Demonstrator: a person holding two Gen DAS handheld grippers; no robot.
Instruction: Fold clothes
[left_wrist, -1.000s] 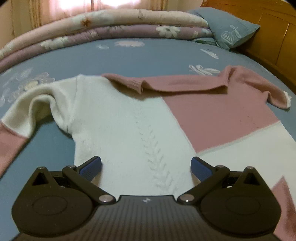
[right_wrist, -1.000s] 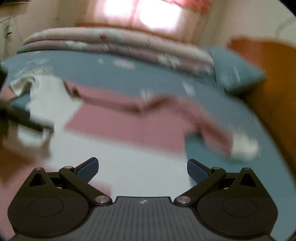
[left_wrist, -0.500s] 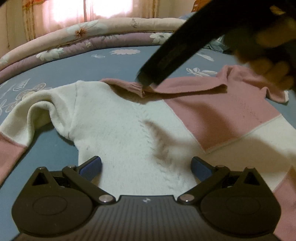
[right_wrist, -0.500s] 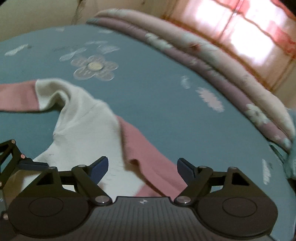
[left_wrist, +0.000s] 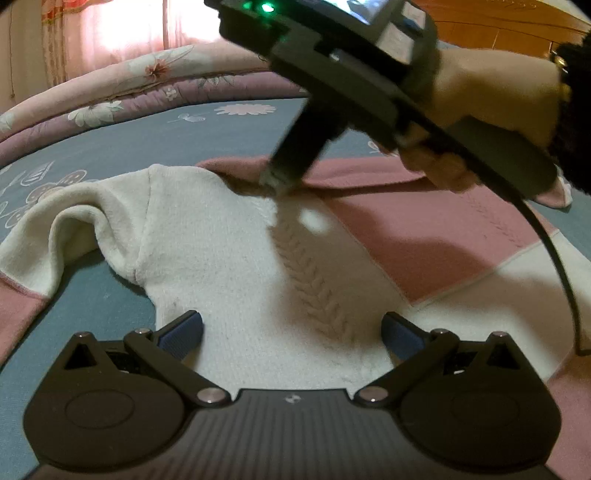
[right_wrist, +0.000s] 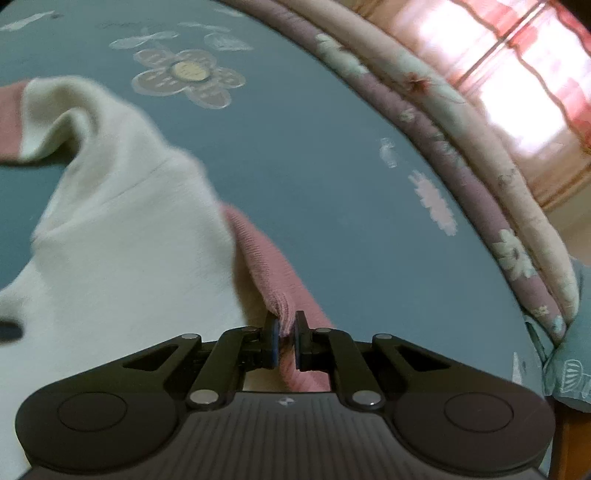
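A cream and pink knit sweater (left_wrist: 229, 251) lies spread on the blue bedspread, its left sleeve humped up at the left. My left gripper (left_wrist: 291, 332) is open and empty, low over the cream body of the sweater. My right gripper (right_wrist: 286, 345) is shut on the sweater's pink ribbed collar (right_wrist: 275, 288). In the left wrist view the right gripper (left_wrist: 280, 181) reaches in from the upper right and its tip meets the collar at the neck. The sweater's cream shoulder (right_wrist: 110, 229) fills the left of the right wrist view.
The bed has a blue floral cover (left_wrist: 155, 144). A rolled pink and mauve quilt (right_wrist: 476, 155) lies along the far edge under a bright curtained window. A wooden headboard (left_wrist: 517, 22) stands at the right. A blue pillow (right_wrist: 569, 373) sits at the far right.
My right gripper has come down onto the neck of the sweater and shut on the pink collar. My left gripper has stayed open over the cream body.
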